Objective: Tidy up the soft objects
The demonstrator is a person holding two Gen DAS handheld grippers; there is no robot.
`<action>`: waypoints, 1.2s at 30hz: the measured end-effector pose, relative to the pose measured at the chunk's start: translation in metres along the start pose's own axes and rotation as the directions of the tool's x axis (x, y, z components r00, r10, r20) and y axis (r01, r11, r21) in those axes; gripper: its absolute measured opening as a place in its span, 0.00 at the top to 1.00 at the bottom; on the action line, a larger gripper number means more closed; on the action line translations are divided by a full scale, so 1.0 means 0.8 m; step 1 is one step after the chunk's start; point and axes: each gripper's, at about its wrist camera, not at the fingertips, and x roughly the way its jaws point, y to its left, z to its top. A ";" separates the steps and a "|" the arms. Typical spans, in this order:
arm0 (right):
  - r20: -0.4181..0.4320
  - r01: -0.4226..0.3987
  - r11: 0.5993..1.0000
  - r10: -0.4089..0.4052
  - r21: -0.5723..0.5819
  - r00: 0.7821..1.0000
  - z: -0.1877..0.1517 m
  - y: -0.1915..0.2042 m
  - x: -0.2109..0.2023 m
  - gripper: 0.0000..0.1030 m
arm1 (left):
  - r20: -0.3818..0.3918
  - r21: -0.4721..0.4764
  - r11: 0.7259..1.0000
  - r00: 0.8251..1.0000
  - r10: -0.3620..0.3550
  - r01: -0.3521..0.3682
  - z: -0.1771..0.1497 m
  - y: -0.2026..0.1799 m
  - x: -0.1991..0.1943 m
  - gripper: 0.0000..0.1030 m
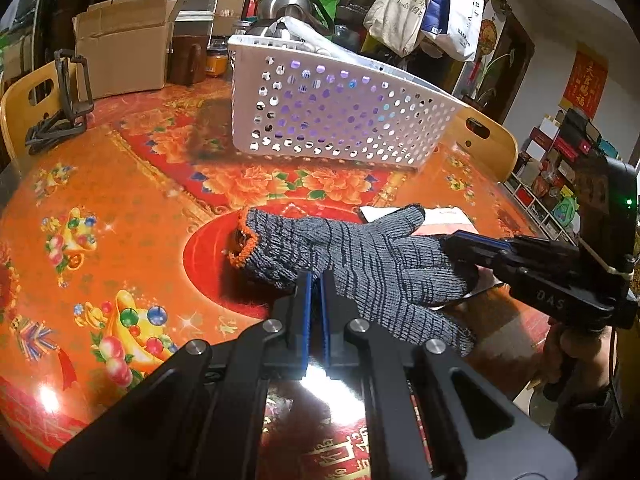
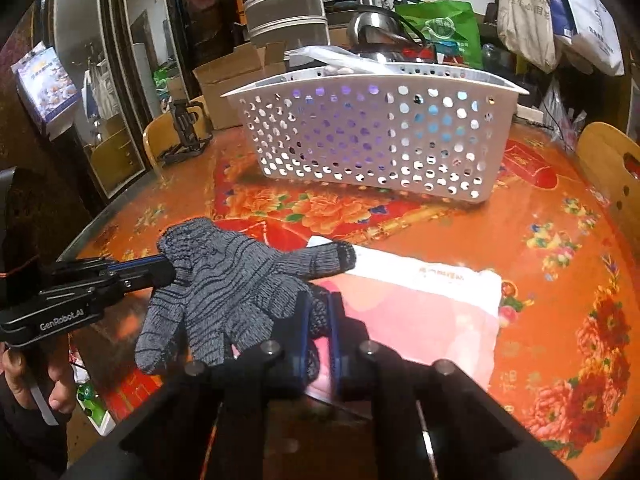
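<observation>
- The glove (image 1: pixel 360 264) lies near on the table (image 1: pixel 120 200), its fingers partly over the flat packet (image 2: pixel 420 312) to its right.
- The basket (image 1: pixel 336 116) stands farther back on the table, behind both.
- The cardboard box (image 1: pixel 120 52) sits far left; the kettle (image 1: pixel 292 8) is behind the basket.
- The left gripper (image 1: pixel 316 280) touches the glove's near edge; the right gripper (image 2: pixel 318 312) is at its fingers.

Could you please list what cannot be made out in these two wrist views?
- Basket contents: both views show only colours through the holes and something pale above the rim; the wall hides the rest.
- Pink packet: print too small in the right view; glove and right claw cover part.
- Left claw grip: in the left view its fingers meet the glove's edge; whether fabric is pinched is unclear.
</observation>
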 end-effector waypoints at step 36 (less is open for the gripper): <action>0.248 0.129 0.987 -0.103 -0.092 0.963 0.274 -0.053 -0.102 0.95 | 0.194 0.016 1.000 0.981 0.013 -0.016 0.324 -0.051 -0.025 0.96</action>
